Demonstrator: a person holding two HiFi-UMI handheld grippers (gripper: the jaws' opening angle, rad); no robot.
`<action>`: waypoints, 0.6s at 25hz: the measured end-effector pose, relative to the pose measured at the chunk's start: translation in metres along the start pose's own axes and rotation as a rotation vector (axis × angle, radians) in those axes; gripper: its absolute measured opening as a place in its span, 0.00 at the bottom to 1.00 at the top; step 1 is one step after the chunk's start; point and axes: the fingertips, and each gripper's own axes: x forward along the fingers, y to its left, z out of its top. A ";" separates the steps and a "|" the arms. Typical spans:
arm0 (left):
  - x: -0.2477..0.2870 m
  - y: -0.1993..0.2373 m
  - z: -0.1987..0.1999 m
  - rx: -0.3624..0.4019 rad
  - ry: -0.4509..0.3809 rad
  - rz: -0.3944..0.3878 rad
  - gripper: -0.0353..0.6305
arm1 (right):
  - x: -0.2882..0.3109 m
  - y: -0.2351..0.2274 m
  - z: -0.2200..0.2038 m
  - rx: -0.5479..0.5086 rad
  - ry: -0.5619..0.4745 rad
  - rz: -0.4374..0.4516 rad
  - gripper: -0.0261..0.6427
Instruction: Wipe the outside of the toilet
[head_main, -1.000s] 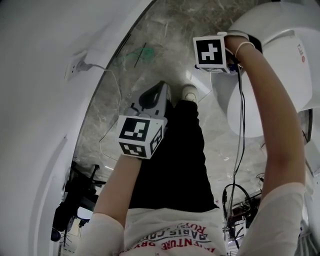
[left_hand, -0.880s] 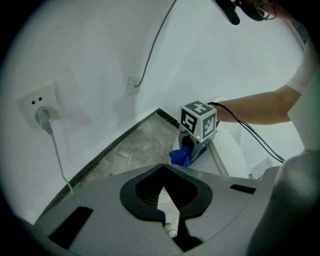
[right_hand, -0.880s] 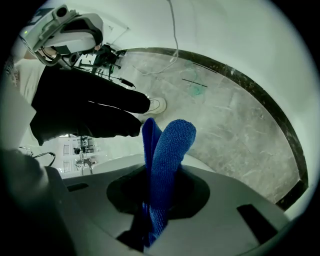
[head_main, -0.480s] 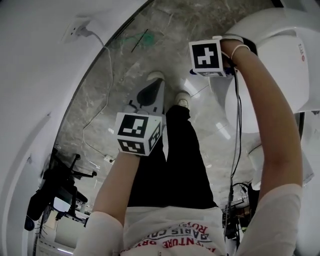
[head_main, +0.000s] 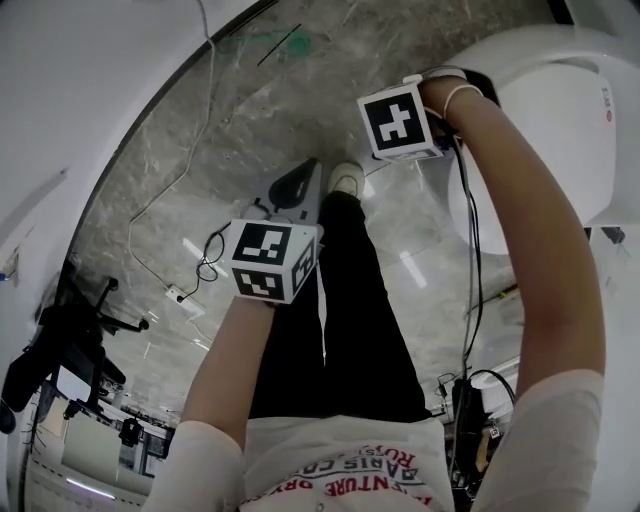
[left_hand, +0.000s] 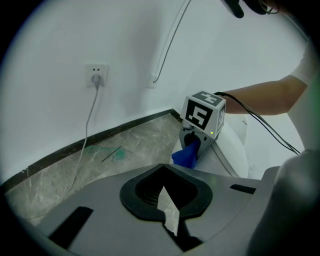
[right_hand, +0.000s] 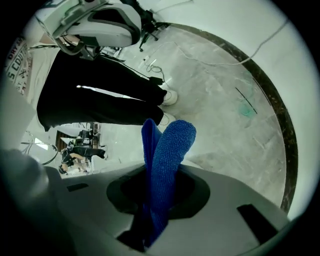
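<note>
The white toilet (head_main: 545, 120) fills the upper right of the head view, and its rounded side (left_hand: 234, 152) shows in the left gripper view. My right gripper (head_main: 398, 122) is held against the toilet's outer side and is shut on a blue cloth (right_hand: 166, 160), which sticks out past the jaws. In the left gripper view the blue cloth (left_hand: 186, 155) hangs under the right gripper (left_hand: 201, 114), touching the toilet. My left gripper (head_main: 298, 192) hovers over the floor, away from the toilet. The left gripper (left_hand: 167, 200) is shut, with a small white strip at its jaw seam.
A wall socket (left_hand: 96, 76) with a plugged cable sits above the dark skirting. A green mark (left_hand: 118, 154) is on the marble floor. A cable and plug (head_main: 186, 295) lie on the floor at left, beside dark stand equipment (head_main: 60, 345). The person's shoe (head_main: 347, 180) stands near the toilet.
The right gripper with the cloth has slid a little left and down along the toilet's side. The head view has swung, bringing floor cable into sight. The left gripper has barely moved.
</note>
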 end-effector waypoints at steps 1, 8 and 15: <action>-0.004 0.001 -0.009 -0.011 0.006 0.004 0.06 | 0.004 0.004 0.002 -0.024 0.016 0.000 0.15; -0.032 0.010 -0.065 -0.043 0.015 0.030 0.06 | 0.032 0.032 0.020 -0.146 0.135 -0.025 0.15; -0.066 0.009 -0.086 -0.020 -0.002 0.008 0.06 | 0.059 0.070 0.043 -0.102 0.171 -0.053 0.15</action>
